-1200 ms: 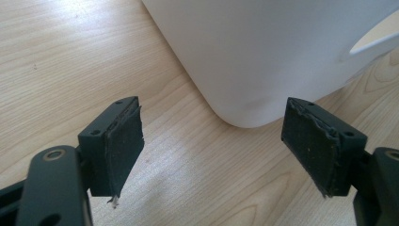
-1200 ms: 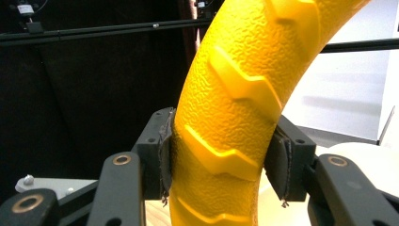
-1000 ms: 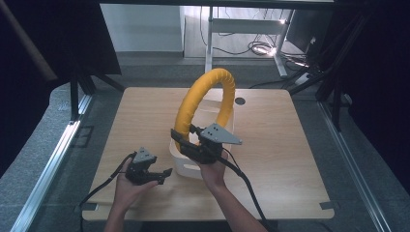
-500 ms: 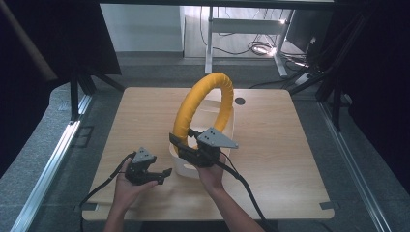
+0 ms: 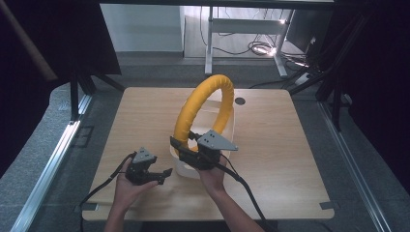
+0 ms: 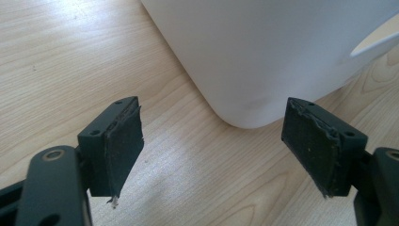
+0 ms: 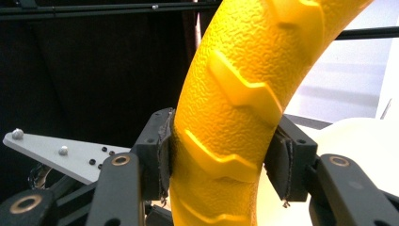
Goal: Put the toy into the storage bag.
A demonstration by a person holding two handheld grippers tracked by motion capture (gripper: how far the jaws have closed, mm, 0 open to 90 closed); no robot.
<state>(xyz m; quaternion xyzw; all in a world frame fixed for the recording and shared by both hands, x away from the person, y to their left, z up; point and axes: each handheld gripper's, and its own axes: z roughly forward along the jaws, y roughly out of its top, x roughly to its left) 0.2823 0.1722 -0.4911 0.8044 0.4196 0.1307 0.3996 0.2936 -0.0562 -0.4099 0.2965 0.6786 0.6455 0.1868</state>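
Right gripper (image 5: 186, 153) has its jaws clamped on the yellow ring (image 5: 203, 104), low on the near-left side of the loop; the right gripper view confirms it, both pads pressed against the textured, chevron-ribbed surface (image 7: 226, 141); ring stands upright, arching above the white bin (image 5: 231, 126), which sits mid-worktop (image 5: 290, 159); far side of the ring looks to drop inside the bin, but the high view doesn't settle whether it rests on the bin floor or just hangs from the grip; left gripper (image 5: 162, 175) is low on the worktop just left of the bin's near corner, jaws spread wide, gripping nothing; the left gripper view has the rounded white corner of the bin (image 6: 244, 61) between and just beyond the two pads, not touching either; progress call: grasp on the ring is done, ring is at the bin but not fully down or released; what's left, as I read it, is either lowering the ring flat into the bin or lifting it clear, plus letting go; left gripper seems staged to steady the bin, not yet closed on the wall; ring is wider than the bin opening looks, so tilt will matter.
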